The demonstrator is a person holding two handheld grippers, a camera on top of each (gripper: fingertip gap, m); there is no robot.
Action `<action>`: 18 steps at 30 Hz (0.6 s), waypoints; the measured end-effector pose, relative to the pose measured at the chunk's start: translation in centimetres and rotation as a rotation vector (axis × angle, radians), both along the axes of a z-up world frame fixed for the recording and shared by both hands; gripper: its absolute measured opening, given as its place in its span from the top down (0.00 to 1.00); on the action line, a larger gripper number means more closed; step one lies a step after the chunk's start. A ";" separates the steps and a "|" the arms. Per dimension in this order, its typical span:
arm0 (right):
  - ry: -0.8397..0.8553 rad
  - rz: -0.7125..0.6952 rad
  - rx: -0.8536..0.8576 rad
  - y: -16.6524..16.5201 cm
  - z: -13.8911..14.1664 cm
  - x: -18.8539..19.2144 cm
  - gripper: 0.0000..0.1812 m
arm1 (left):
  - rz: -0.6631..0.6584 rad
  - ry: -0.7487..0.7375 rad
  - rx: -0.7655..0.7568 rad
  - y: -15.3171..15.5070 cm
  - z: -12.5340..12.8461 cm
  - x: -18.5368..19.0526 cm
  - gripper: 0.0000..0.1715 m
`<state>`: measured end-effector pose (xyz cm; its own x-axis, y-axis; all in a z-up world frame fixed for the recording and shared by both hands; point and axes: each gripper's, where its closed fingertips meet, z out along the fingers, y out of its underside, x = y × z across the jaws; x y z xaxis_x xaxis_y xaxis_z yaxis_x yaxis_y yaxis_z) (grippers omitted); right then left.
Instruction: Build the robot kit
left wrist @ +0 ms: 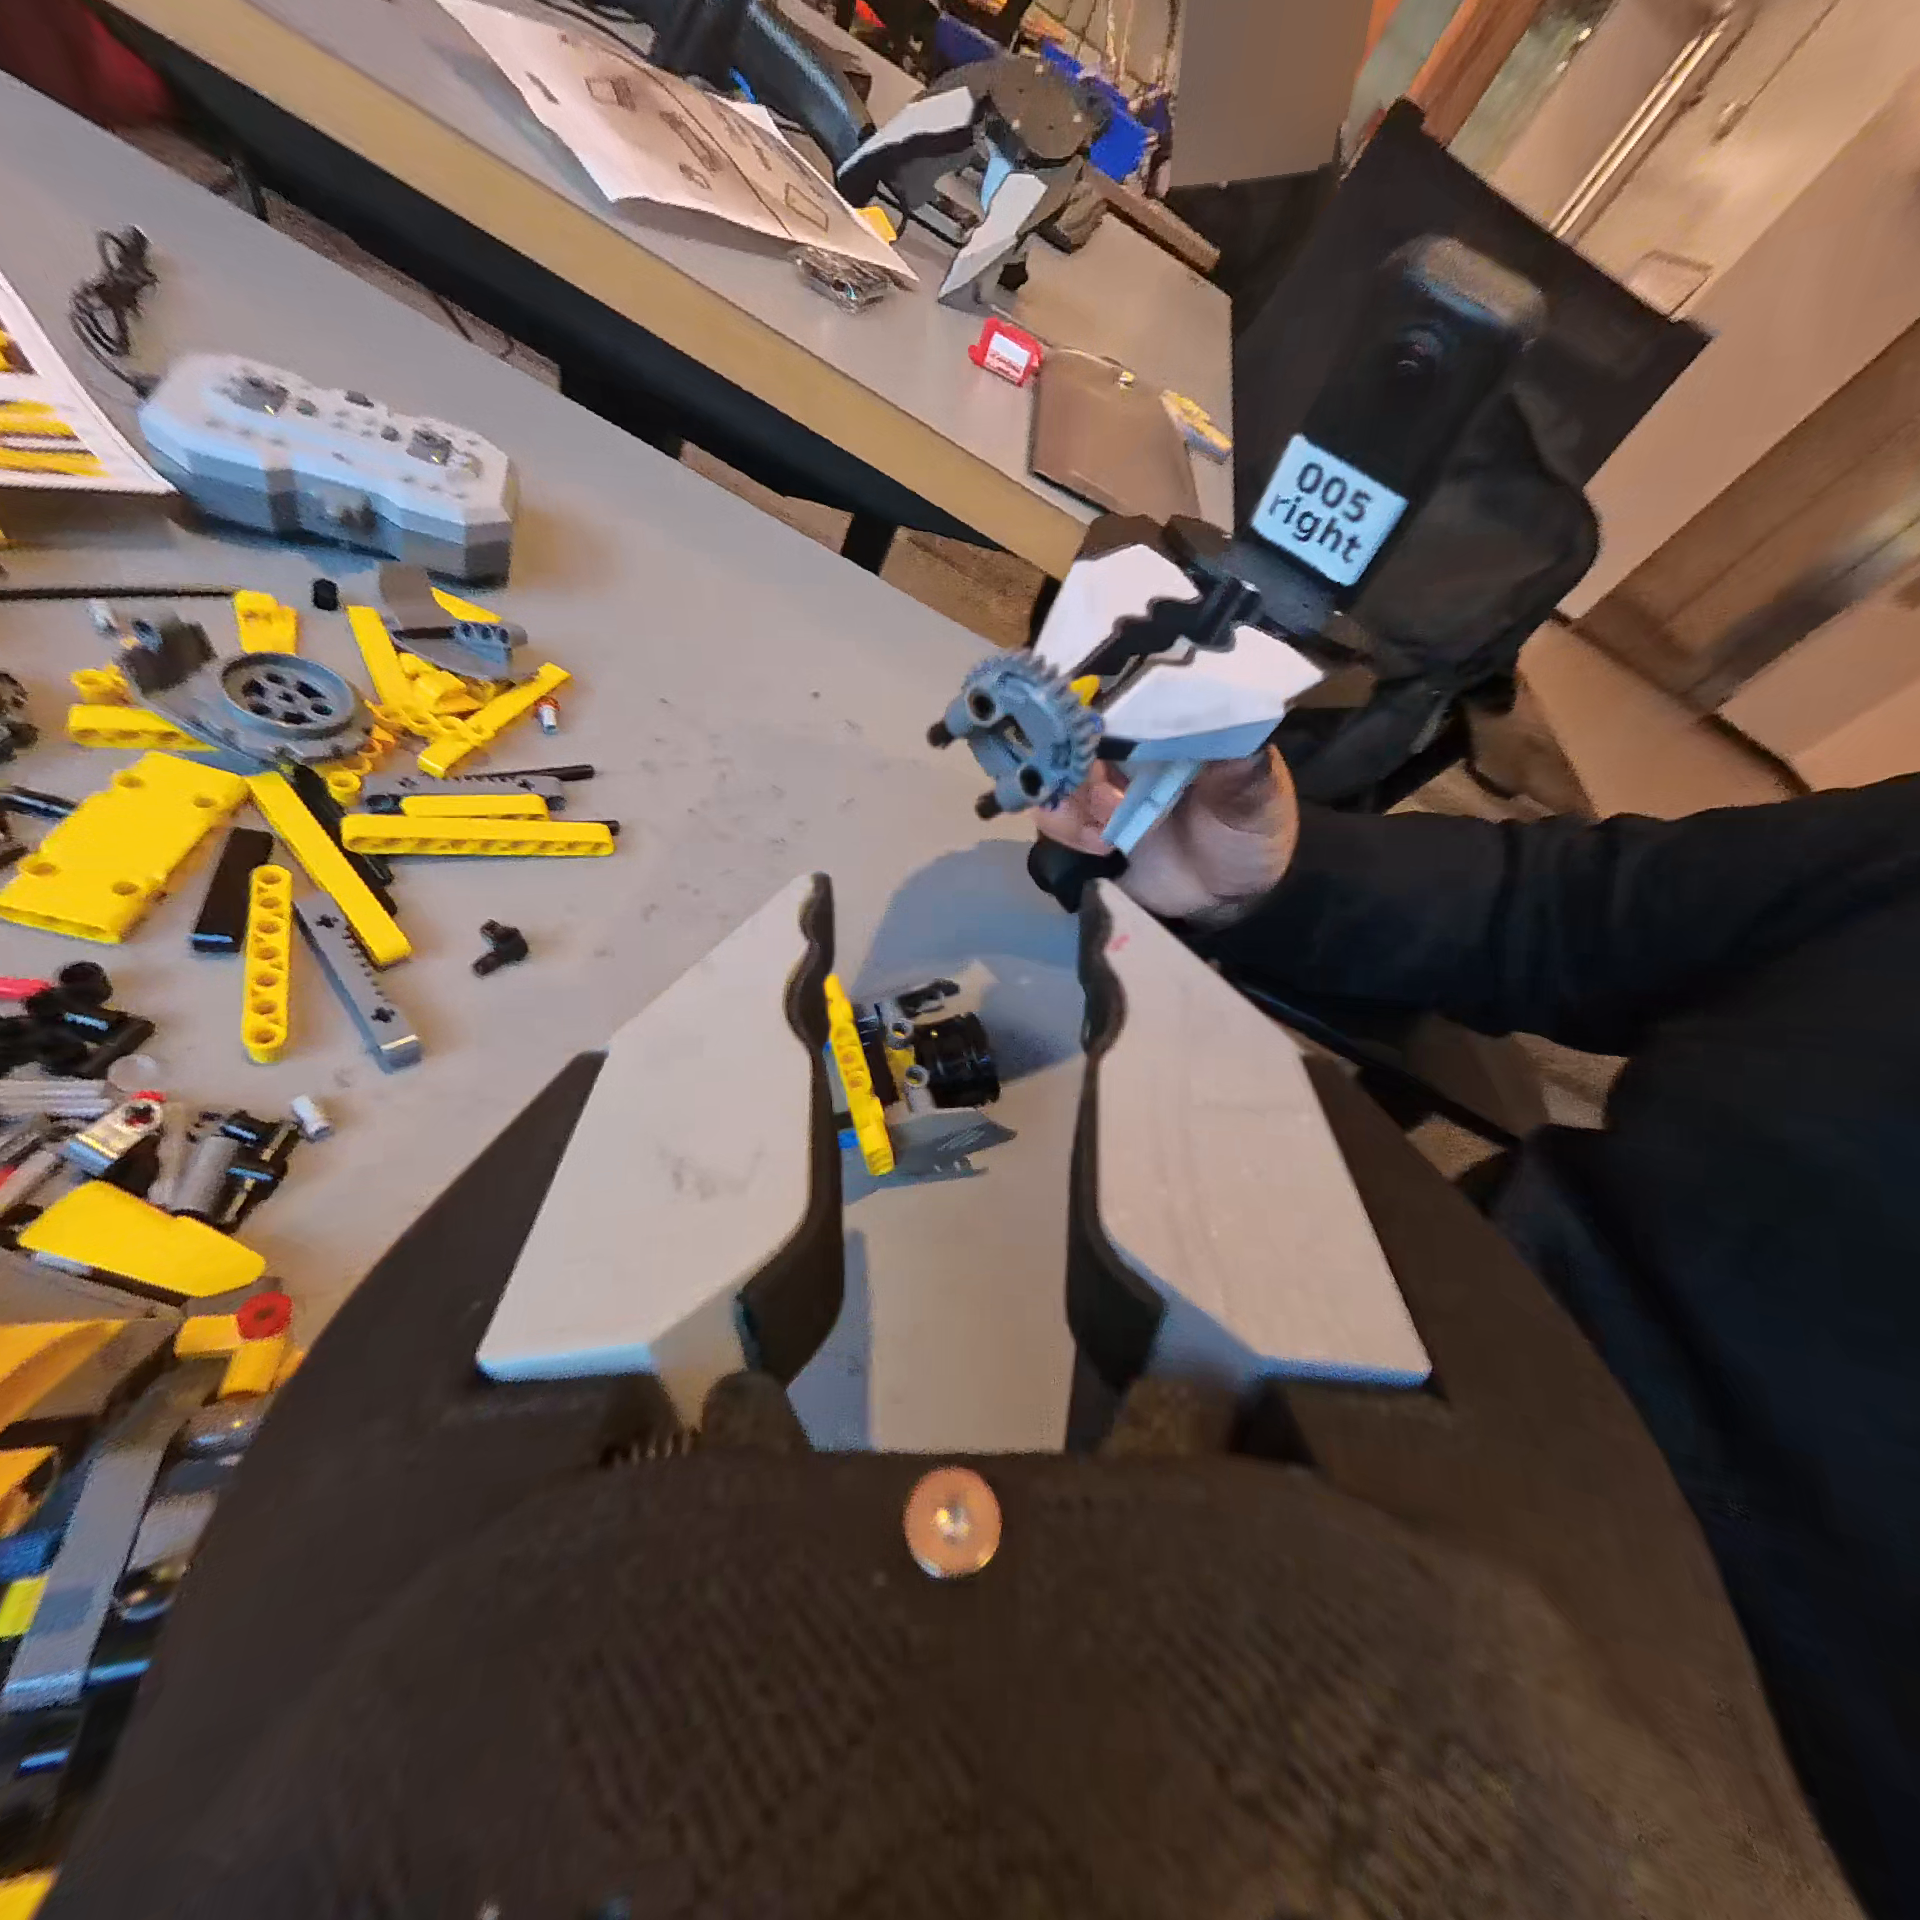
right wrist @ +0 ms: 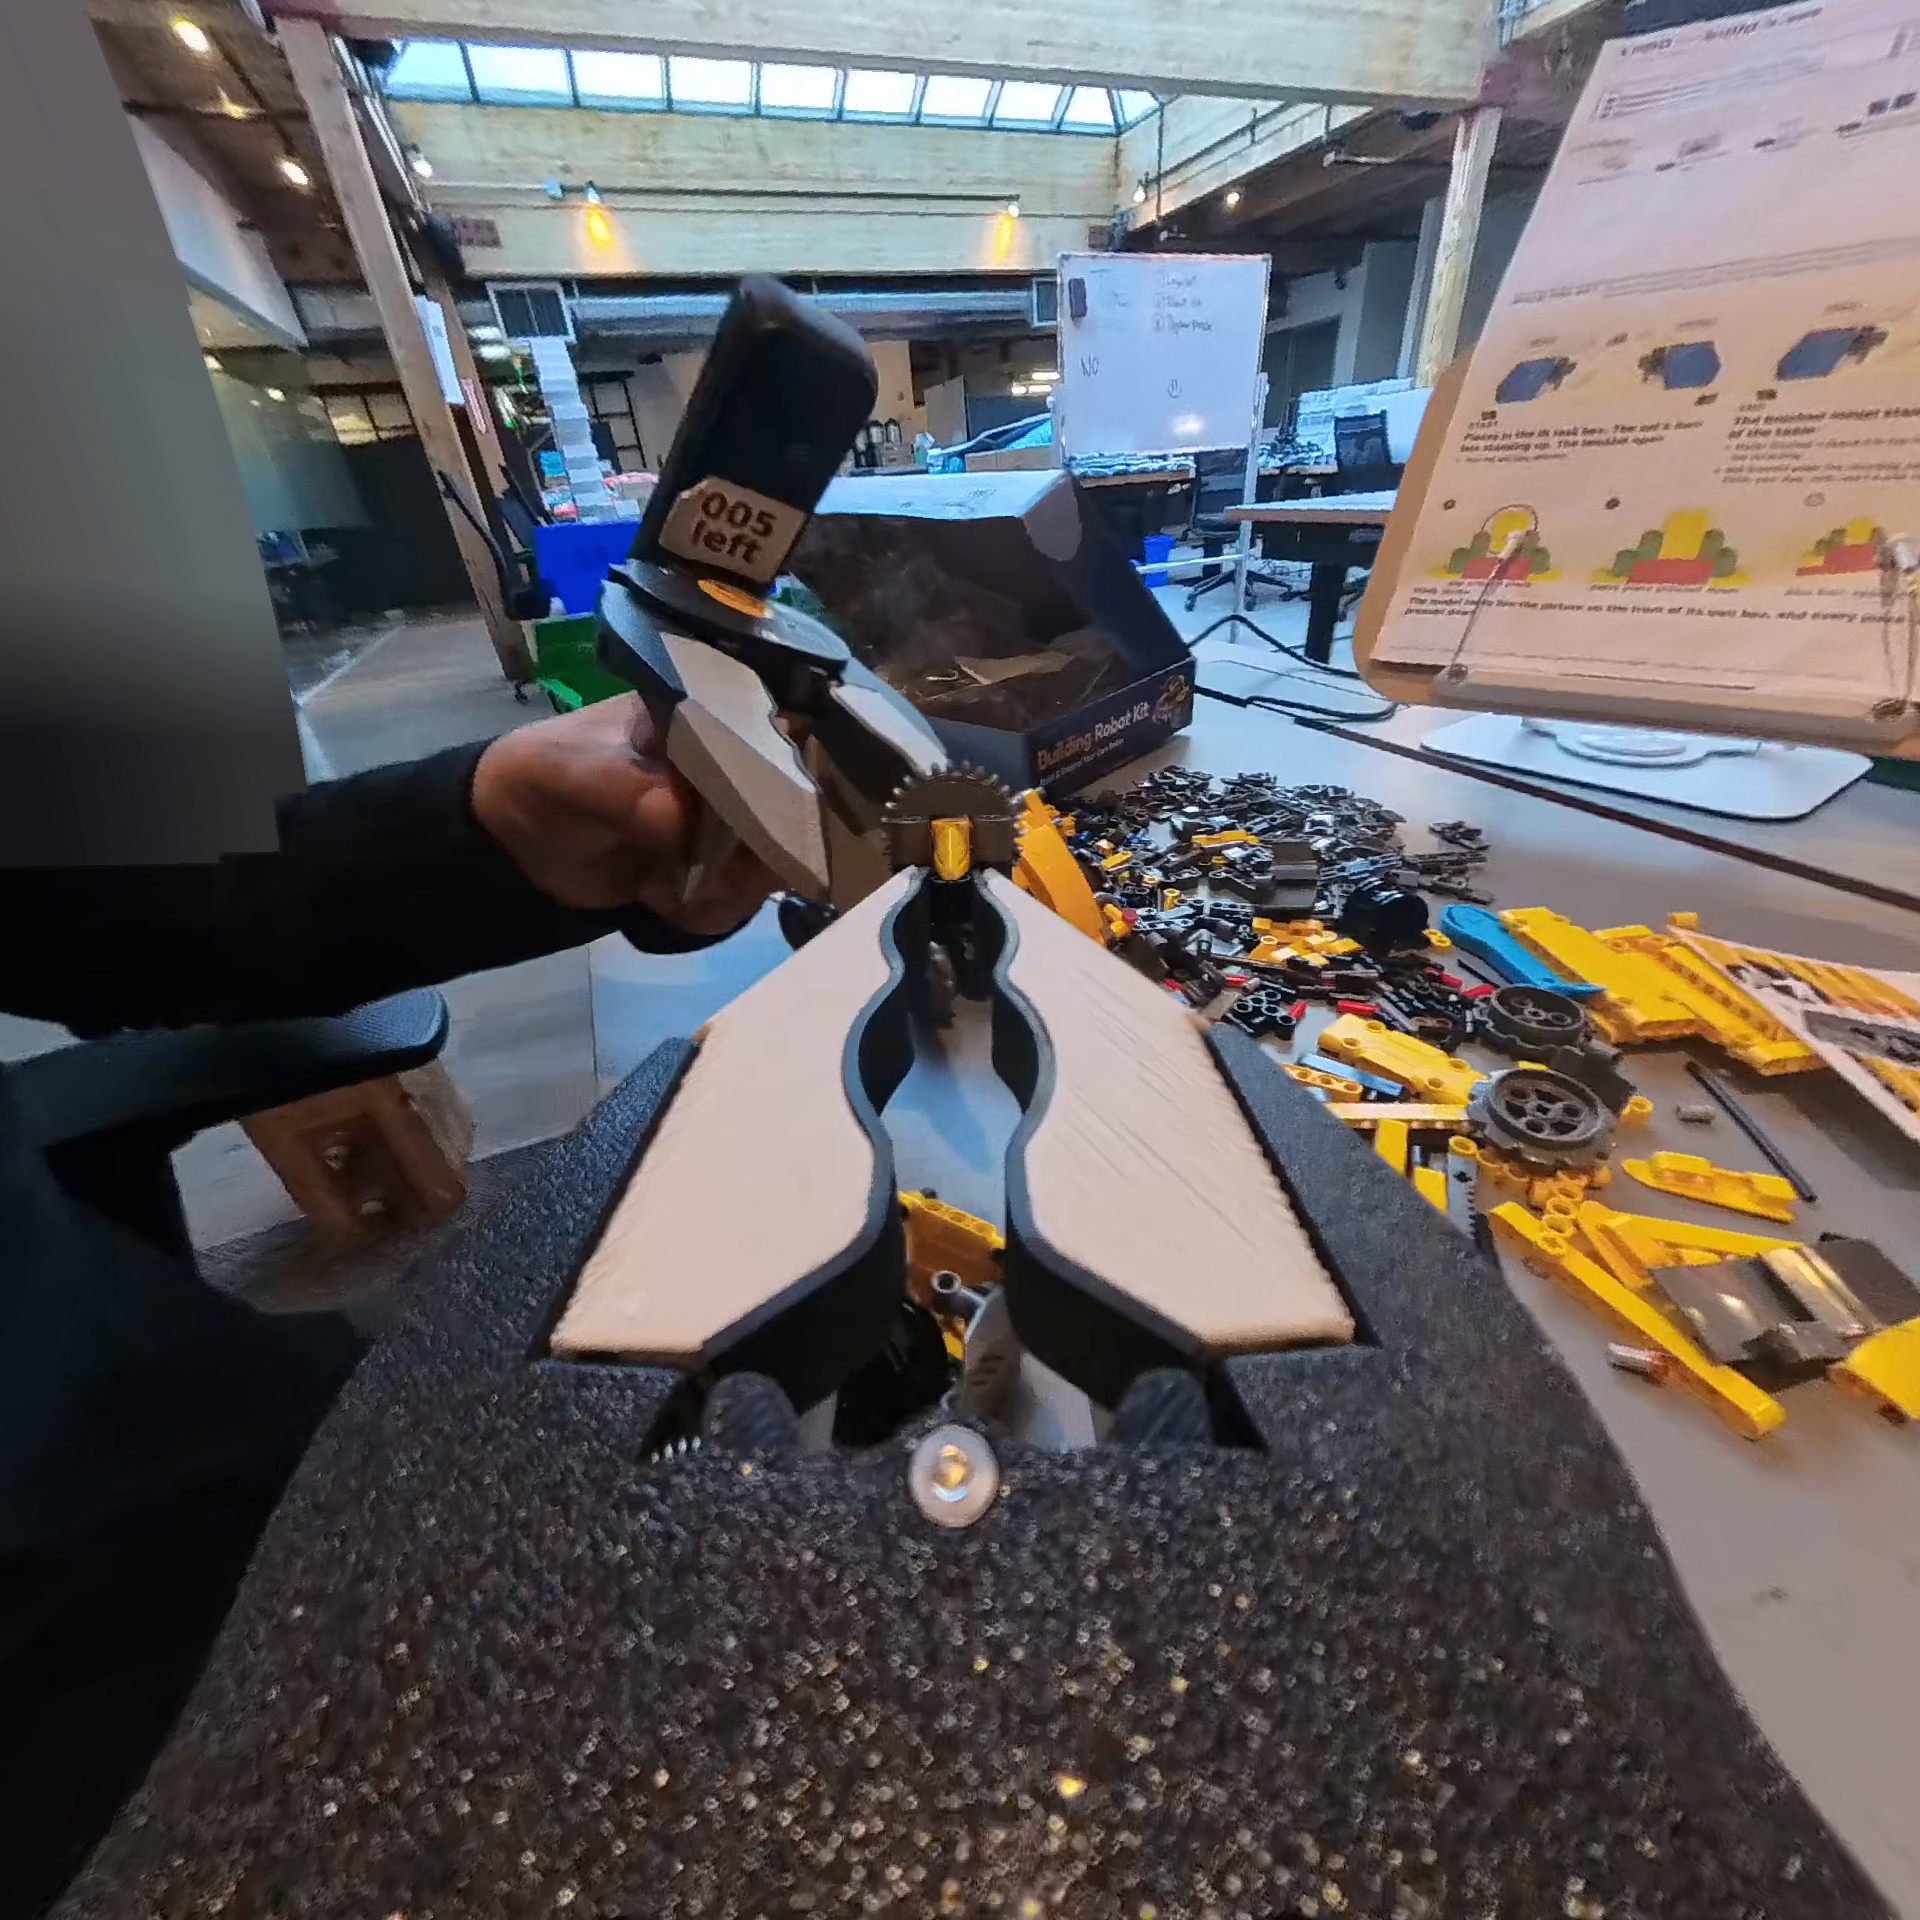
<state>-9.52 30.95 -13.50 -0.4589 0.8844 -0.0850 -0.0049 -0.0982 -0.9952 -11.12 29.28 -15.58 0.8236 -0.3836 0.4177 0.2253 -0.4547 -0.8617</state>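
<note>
My right gripper [right wrist: 951, 883] is shut on a grey toothed gear piece [right wrist: 951, 805] with black pins and a yellow part, held in the air above the table. It also shows in the left wrist view [left wrist: 1081, 691], gripping the gear piece [left wrist: 1013, 727], with a hand below it. My left gripper [left wrist: 956, 904] is open and empty. It hovers over a small assembly [left wrist: 914, 1070] of a yellow beam, a black wheel and a grey plate on the table. In the right wrist view the left gripper [right wrist: 862, 842] is just left of the gear.
A pile of yellow, black and grey building parts [left wrist: 312, 810] covers the grey table [left wrist: 727, 644], along with a grey battery box [left wrist: 322, 468]. An instruction sheet on a stand [right wrist: 1662, 364], an open dark box [right wrist: 1039, 644] and a chair arm [right wrist: 229, 1049] are nearby. The tips of both grippers are at nearly the same place.
</note>
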 end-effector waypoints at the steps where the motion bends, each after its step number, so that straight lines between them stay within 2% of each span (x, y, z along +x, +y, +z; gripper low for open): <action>1: 0.004 -0.014 0.027 0.0 -0.1 0.0 0.96 | 0.005 0.020 0.004 0.1 0.0 0.1 0.74; 5: 0.032 -0.051 0.114 -0.1 -0.4 0.0 0.96 | 0.009 0.009 0.017 0.1 0.4 0.7 0.73; 10: 0.040 -0.078 0.141 -0.1 -0.7 -0.1 0.96 | 0.057 0.048 0.057 0.5 0.5 0.2 0.74; 14: 0.035 -0.114 0.149 -0.1 -1.0 -0.3 0.96 | 0.034 0.082 0.079 0.3 0.3 1.1 0.77; 18: 0.042 -0.052 0.161 -1.6 -1.1 -0.1 0.96 | -0.005 0.112 0.072 0.1 0.0 1.4 0.81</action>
